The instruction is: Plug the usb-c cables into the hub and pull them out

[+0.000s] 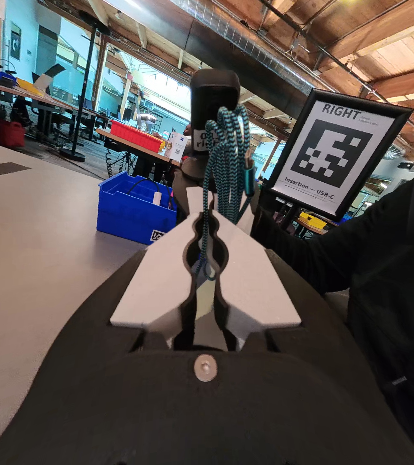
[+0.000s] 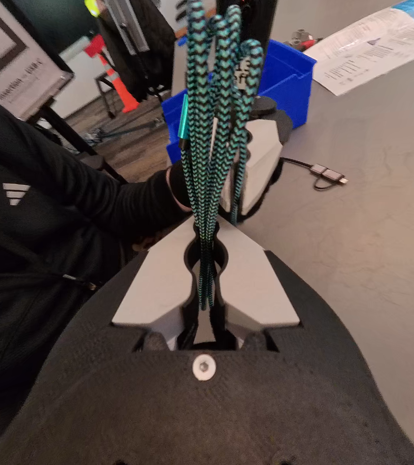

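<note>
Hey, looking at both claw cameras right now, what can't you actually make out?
- Hub: none recognisable in either view; the small adapter on the table is too small to show its ports.
- Braided cable top loops: cut off by the upper edge, right wrist view.
- Blue bin contents: mostly hidden by its wall, left wrist view.
- Left claw and right claw: each shut on strands; how many is unclear.

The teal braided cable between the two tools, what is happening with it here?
A person in a black sleeve holds a tool in each hand. The left tool and the right tool are both shut on the same coiled teal braided cable, lifted above the grey table. Its teal plug hangs free. A small dark adapter cable lies on the table, near a blue bin.
</note>
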The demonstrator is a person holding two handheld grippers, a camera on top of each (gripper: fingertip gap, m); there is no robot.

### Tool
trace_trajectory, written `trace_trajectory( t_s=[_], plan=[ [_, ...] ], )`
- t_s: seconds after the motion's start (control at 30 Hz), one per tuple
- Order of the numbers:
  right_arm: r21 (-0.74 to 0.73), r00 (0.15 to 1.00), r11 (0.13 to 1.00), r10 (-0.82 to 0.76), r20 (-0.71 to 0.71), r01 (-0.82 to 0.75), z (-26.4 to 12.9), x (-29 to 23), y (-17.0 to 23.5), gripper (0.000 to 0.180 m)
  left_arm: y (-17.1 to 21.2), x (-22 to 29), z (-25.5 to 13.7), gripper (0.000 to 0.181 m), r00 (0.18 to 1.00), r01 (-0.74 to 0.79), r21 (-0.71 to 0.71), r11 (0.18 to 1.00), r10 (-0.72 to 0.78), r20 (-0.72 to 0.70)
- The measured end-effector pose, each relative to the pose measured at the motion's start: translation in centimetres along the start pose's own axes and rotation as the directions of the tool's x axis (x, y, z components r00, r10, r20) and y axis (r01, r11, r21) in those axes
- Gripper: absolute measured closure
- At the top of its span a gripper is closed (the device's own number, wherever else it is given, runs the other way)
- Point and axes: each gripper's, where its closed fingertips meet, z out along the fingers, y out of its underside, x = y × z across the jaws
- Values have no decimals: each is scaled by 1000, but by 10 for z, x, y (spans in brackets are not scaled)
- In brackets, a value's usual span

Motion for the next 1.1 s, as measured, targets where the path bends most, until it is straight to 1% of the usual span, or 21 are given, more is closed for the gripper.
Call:
trace_trajectory(
  t_s=[0.23,0.37,0.6,0.83,0.97,1.1],
  plan=[
    [-51,989,999,-9,-150,1,-11,16,3,179,0,-5,-4,181,999,-17,-14,1000,18,42],
    [-36,984,999,0,-179,-6,-14,20,0,179,-3,-7,-5,180,998,-15,2,1000,15,57],
    [72,985,997,-7,-171,20,-10,23,-9,178,-9,-7,-2,180,999,30,65,997,-33,41],
    [182,987,981,-42,-156,71,-5,23,-20,174,-15,-4,5,180,992,128,146,981,-124,-33],
    [248,992,967,-26,-122,56,-6,24,-23,173,-16,-5,7,180,987,157,177,972,-152,-46],
    [325,998,946,16,-66,6,-9,24,-25,174,-15,-7,9,180,977,212,196,958,-201,-71]
  ],
)
